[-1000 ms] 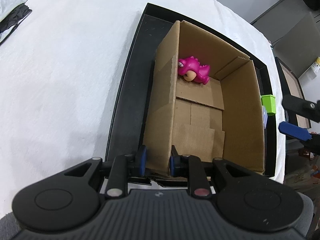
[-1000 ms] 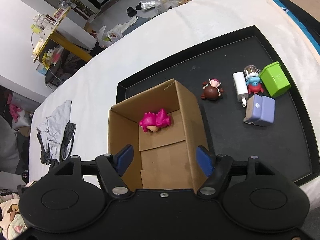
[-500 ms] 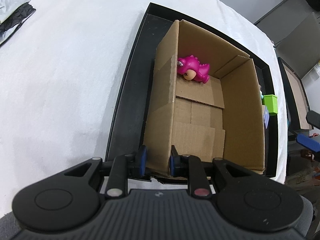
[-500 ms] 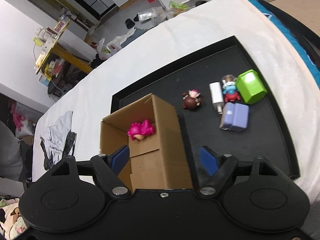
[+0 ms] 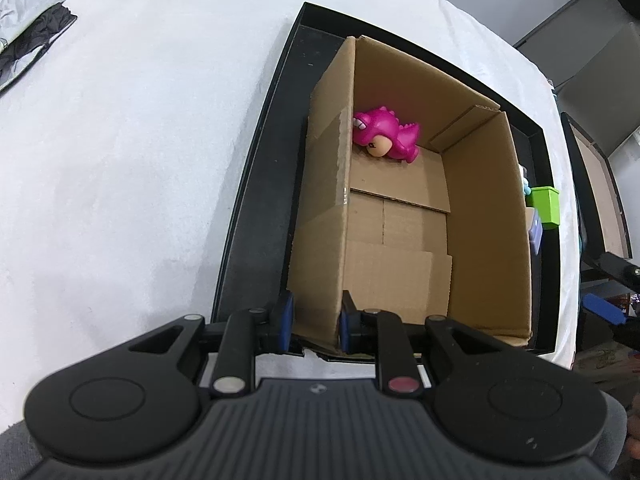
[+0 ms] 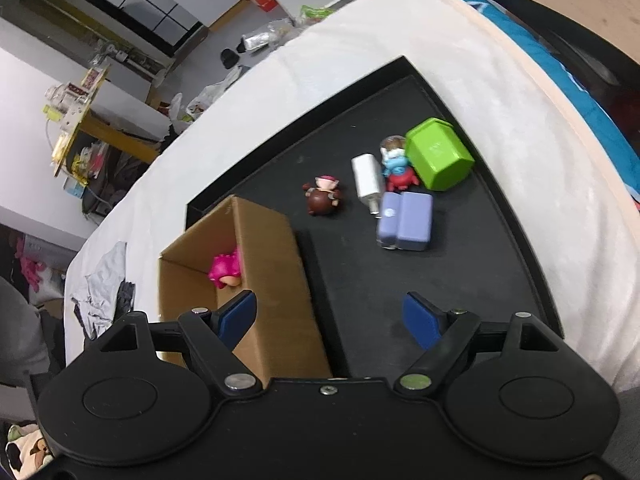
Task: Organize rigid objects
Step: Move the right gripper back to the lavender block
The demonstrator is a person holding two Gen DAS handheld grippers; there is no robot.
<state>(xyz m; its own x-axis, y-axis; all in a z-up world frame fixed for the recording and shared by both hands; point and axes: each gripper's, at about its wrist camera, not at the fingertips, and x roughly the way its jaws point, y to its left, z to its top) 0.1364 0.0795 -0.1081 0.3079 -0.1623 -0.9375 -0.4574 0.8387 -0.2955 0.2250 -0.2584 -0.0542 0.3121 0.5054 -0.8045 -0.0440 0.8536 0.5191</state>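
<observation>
An open cardboard box (image 5: 484, 216) stands on a black tray (image 5: 260, 208). A pink dinosaur toy (image 5: 386, 136) lies in its far corner. My left gripper (image 5: 314, 320) is shut on the box's near left wall. In the right wrist view the box (image 6: 276, 280) is at lower left with the pink toy (image 6: 226, 270) inside. My right gripper (image 6: 330, 316) is open and empty above the tray (image 6: 460, 288). Further off lie a brown figurine (image 6: 324, 198), a white charger (image 6: 368, 180), a blue-red figure (image 6: 396, 166), a green box (image 6: 438, 154) and a lavender case (image 6: 406, 222).
The tray rests on a white cloth (image 5: 140, 120). Grey and black clothing (image 5: 28, 40) lies at the cloth's far left. The right gripper's blue pad (image 5: 600, 308) shows at the left wrist view's right edge. Room clutter and shelves (image 6: 80, 120) lie beyond the table.
My right gripper has moved right and away from above the box, toward the loose objects on the tray. My left gripper stays shut on the box wall.
</observation>
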